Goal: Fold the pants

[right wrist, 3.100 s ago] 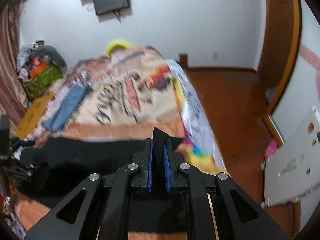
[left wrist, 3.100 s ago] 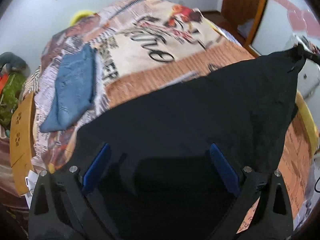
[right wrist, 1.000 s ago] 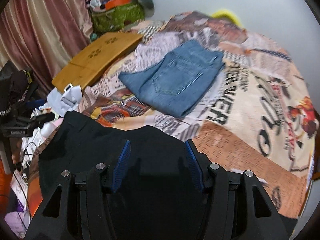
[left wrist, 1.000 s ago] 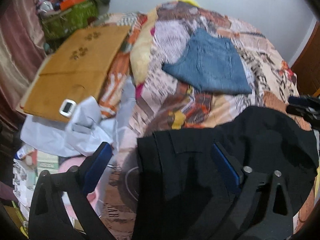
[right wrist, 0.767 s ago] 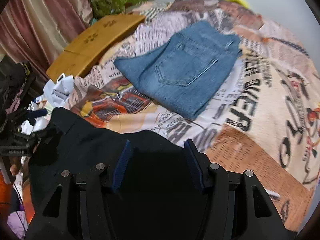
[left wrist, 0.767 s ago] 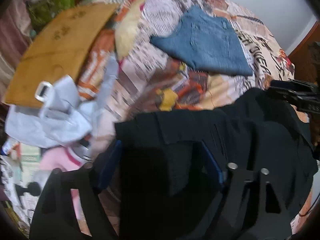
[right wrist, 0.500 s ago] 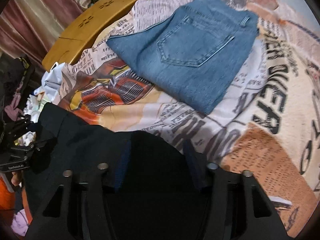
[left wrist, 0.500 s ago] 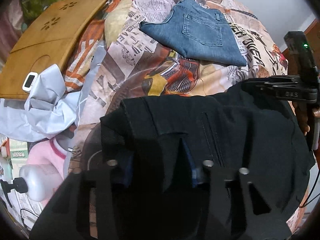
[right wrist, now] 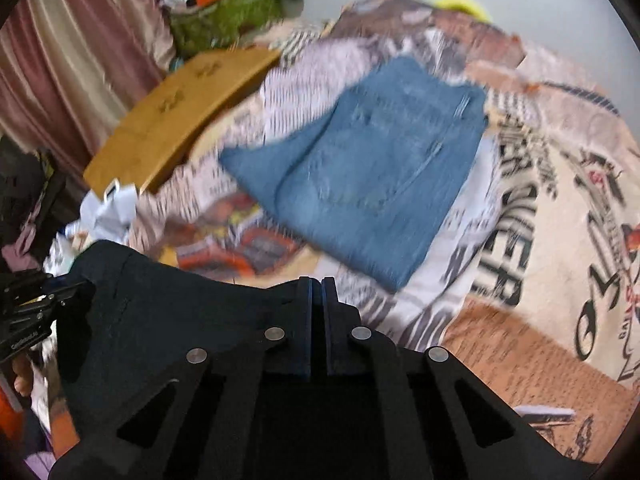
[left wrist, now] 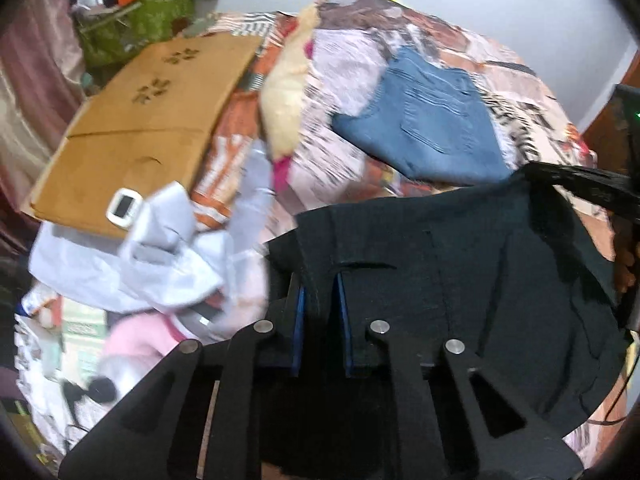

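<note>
Black pants [left wrist: 460, 280] lie folded at the near edge of the bed, dark and creased, and they fill the lower part of both views [right wrist: 180, 312]. My left gripper [left wrist: 320, 288] is closing its jaws on the pants' left edge, and a fold of black cloth is pinched between the blue pads. My right gripper [right wrist: 317, 284] is shut on the far edge of the same pants. Each gripper shows in the other's view: the right one [left wrist: 580, 188] at the pants' right corner, the left one [right wrist: 32, 316] at their left corner.
Folded blue jeans [right wrist: 372, 168] lie further back on the printed bed cover [right wrist: 540, 220]. A flat cardboard sheet [left wrist: 132, 132], a crumpled white cloth [left wrist: 152, 256] with a small white device [left wrist: 124, 206], and a green bag [left wrist: 136, 28] crowd the left. A curtain [right wrist: 68, 48] hangs beyond.
Both grippers stood open over the black pants a second ago. Both have since closed onto the cloth, and both views now sit closer to the pants' edges.
</note>
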A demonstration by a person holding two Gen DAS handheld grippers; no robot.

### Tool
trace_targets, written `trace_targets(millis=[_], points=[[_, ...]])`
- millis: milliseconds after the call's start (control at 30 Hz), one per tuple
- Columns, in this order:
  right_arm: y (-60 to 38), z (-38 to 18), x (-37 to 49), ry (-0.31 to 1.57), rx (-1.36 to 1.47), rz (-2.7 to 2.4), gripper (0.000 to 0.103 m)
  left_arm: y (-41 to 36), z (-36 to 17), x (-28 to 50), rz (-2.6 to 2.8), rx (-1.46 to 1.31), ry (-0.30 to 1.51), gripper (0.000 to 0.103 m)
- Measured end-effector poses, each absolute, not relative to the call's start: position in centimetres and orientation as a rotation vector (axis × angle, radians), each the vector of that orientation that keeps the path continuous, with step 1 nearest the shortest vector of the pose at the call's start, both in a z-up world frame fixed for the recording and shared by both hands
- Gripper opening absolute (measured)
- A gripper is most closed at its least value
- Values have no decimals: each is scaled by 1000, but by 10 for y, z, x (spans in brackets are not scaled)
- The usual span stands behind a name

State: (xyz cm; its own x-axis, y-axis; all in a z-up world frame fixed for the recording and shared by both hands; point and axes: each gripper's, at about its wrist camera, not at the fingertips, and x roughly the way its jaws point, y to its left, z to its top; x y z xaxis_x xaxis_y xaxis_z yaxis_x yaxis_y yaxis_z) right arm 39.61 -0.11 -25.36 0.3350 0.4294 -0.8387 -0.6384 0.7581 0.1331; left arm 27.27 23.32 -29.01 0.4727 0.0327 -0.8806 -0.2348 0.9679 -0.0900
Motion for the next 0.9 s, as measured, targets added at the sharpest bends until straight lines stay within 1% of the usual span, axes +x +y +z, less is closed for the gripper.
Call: trace_targets(millis=[33,100,200,300,333,367,400,433,467,533,633,767,900], points=[[0,-251,399,1003,-230,692,3,237,-292,276,204,-188,1074,13],[0,-248,404,982,-214,647,4,245,-296,282,285,-135,1095,12],[-14,-232,409,940,-188,564,4,258,-293,277,266,-212,1102,12],[-33,-215,404,965,-146,600,8,255,-277,264,246,-214,1058,16],[-39,-207,399,956,-150,603,12,253,-273,260,246,-206,1049,24],[-45,-202,394,949,-154,607,16,250,-269,255,241,-204,1042,36],[-51,-196,387,944,-157,611,26,246,-265,251,235,-205,1036,44],[-57,-192,381,935,-156,614,35,242,-262,247,228,-207,1031,55],[-64,-186,374,919,-154,617,38,237,-259,243,223,-206,1028,60],[-78,-176,358,894,-166,623,44,229,-255,237,213,-198,1034,62],[-95,-169,337,865,-174,626,49,222,-258,228,207,-222,1053,69],[-118,-173,312,850,-219,623,51,219,-275,221,206,-280,1109,70],[-144,-189,290,881,-261,593,51,215,-300,213,230,-342,1163,70]])
